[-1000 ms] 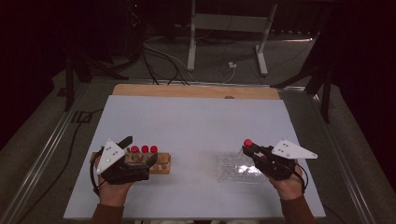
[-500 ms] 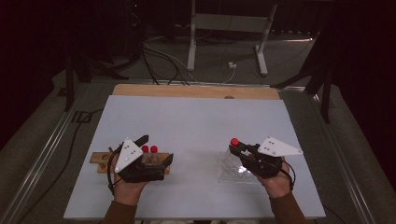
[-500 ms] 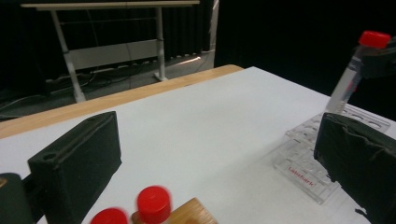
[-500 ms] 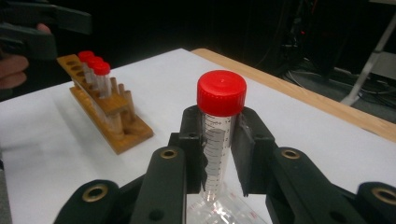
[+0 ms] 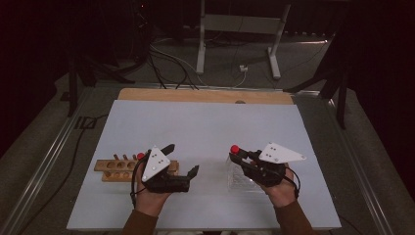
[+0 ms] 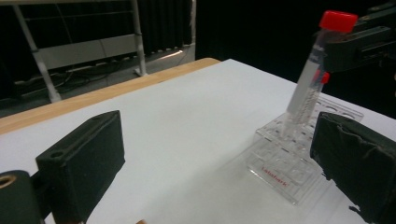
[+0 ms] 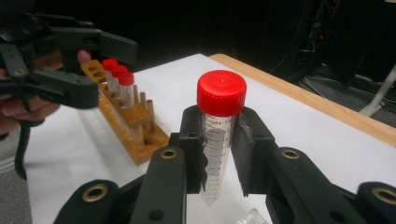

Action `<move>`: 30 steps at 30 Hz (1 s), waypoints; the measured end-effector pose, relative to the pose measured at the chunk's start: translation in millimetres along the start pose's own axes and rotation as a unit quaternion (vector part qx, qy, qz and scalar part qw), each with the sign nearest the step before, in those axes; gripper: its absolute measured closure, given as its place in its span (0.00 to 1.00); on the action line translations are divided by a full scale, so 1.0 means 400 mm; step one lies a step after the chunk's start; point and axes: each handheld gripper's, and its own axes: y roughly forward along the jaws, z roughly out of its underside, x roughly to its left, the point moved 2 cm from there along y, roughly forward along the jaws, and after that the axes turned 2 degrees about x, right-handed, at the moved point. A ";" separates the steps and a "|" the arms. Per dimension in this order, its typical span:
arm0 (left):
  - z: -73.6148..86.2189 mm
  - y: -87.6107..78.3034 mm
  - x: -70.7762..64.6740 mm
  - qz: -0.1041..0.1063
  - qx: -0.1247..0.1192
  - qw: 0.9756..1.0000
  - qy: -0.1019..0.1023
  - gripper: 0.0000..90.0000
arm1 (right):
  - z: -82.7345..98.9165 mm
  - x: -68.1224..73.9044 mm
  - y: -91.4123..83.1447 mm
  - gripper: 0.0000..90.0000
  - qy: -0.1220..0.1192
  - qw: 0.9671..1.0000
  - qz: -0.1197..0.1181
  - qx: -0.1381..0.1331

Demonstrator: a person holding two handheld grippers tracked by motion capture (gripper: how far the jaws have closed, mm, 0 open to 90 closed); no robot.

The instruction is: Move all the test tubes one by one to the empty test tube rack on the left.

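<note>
Now right hand-held gripper (image 7: 218, 154) clamps red-capped tube (image 7: 218, 140) upright above clear rack (image 6: 299, 158), likely for seating; left hand-held gripper (image 5: 183, 159) gapes empty.

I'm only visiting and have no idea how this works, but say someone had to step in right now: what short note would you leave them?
Right gripper: shut on a red-capped tube, which it holds over the clear plastic rack, lower end at the rack's holes; I cannot tell if it is seated.
Left gripper: open, holding nothing, just right of the wooden rack.
Wooden rack: red-capped tubes stand in it, and several holes are free.
Done: one tube brought across to the clear rack.
Left, most likely: settle this tube in a hole and let go, then fetch the others from the wooden rack.
</note>
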 end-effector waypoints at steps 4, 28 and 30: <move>-0.003 0.021 -0.026 0.013 0.003 1.000 0.007 0.07 | -0.006 0.012 0.012 0.83 -0.004 1.000 -0.007 0.000; 0.000 0.120 -0.109 0.078 0.040 0.995 0.047 0.63 | -0.011 0.051 0.051 0.83 -0.002 0.999 -0.042 0.007; 0.002 0.123 -0.112 0.080 0.049 0.994 0.054 0.69 | -0.012 0.051 0.051 0.83 -0.002 0.999 -0.043 0.008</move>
